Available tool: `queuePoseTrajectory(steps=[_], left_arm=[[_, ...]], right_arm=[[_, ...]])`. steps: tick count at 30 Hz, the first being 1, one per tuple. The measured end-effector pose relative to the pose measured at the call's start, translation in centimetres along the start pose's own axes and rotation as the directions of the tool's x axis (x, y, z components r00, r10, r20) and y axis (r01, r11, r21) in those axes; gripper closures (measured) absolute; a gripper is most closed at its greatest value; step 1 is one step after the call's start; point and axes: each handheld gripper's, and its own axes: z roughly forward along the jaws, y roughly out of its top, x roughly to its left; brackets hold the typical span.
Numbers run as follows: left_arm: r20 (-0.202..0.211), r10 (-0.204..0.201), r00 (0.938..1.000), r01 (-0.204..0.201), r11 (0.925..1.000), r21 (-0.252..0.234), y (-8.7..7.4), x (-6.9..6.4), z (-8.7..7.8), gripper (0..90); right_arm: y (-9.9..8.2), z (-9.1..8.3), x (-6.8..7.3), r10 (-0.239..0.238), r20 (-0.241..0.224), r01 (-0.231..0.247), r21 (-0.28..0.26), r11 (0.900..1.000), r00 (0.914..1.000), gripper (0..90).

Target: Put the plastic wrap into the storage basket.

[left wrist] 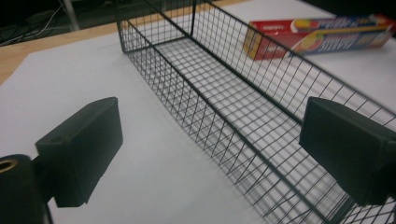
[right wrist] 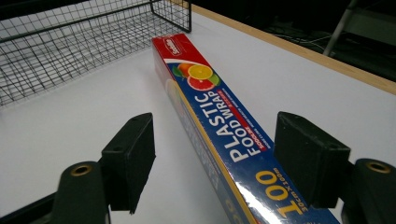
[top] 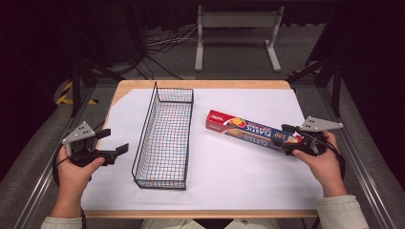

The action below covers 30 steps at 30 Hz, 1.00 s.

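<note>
A long red and blue box of plastic food wrap (top: 248, 130) lies slantwise on the white sheet, right of centre. My right gripper (top: 288, 138) is open at its near right end. In the right gripper view the box (right wrist: 224, 116) runs between the two black jaws of that gripper (right wrist: 219, 161), with a gap on each side. A long black wire basket (top: 165, 138) stands empty left of centre. My left gripper (top: 114, 141) is open just left of the basket, holding nothing. In the left gripper view this gripper (left wrist: 212, 154) faces the basket's long side wall (left wrist: 210, 107).
A white sheet (top: 239, 176) covers most of the wooden table (top: 200, 84). Beyond the table's far edge, a grey metal stand (top: 236, 33) and loose cables (top: 162, 43) lie on the floor. Dark frame legs (top: 334, 76) stand at both far corners.
</note>
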Motion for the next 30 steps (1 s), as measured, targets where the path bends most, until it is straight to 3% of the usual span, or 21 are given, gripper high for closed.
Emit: queuePoseTrajectory(steps=[1, 2, 5, 9, 13, 17, 23, 27, 30], left_arm=[[-0.018, 0.014, 0.9997, -0.014, 0.9999, 0.005, 0.0, 0.0, 0.1, 6.6], [-0.015, 0.025, 0.9996, -0.025, 0.9992, -0.031, -0.1, -0.1, 0.2, 6.6], [-0.012, 0.005, 0.9999, -0.006, 0.9988, -0.049, 0.0, -0.1, 0.0, 6.1], [-0.018, 0.003, 0.9998, -0.004, 0.9986, -0.053, 0.1, -0.1, -0.2, 6.2], [-0.022, 0.002, 0.9998, -0.002, 0.9998, -0.017, 0.1, 0.0, -0.4, 8.1], [-0.015, 0.008, 0.9999, -0.008, 0.9999, 0.012, 0.0, -0.1, -0.2, 10.1], [-0.019, -0.004, 0.9998, 0.004, 1.0, 0.006, 0.0, 0.0, -0.4, 9.8], [-0.014, -0.001, 0.9999, 0.001, 1.0, 0.009, 0.1, 0.2, -0.6, 11.0], [-0.018, -0.006, 0.9998, 0.006, 1.0, 0.007, 0.0, 0.3, -0.7, 10.9]], right_arm=[[0.1, 0.0, 0.0, -0.002, -0.009, 0.002, 0.005, 1.0, 1.0, 30.5], [0.3, 0.0, 0.0, -0.01, -0.01, 0.01, 0.011, 0.9999, 0.9999, 29.8], [0.4, 0.3, -0.1, -0.037, -0.002, 0.037, 0.036, 0.9987, 0.9993, 28.5], [1.1, 0.6, -0.4, -0.03, -0.016, 0.031, 0.067, 0.9973, 0.9994, 28.2], [2.1, 0.9, -1.1, -0.046, -0.006, 0.047, 0.109, 0.993, 0.9989, 27.9], [3.4, 1.4, -2.1, -0.038, -0.028, 0.042, 0.145, 0.9885, 0.9989, 25.0], [4.6, 1.9, -3.1, -0.021, -0.036, 0.027, 0.186, 0.9821, 0.9991, 23.7], [5.7, 2.4, -3.8, -0.024, -0.038, 0.033, 0.255, 0.9664, 0.999, 24.6], [6.1, 2.7, -4.1, -0.023, -0.052, 0.036, 0.26, 0.965, 0.9984, 24.6]])
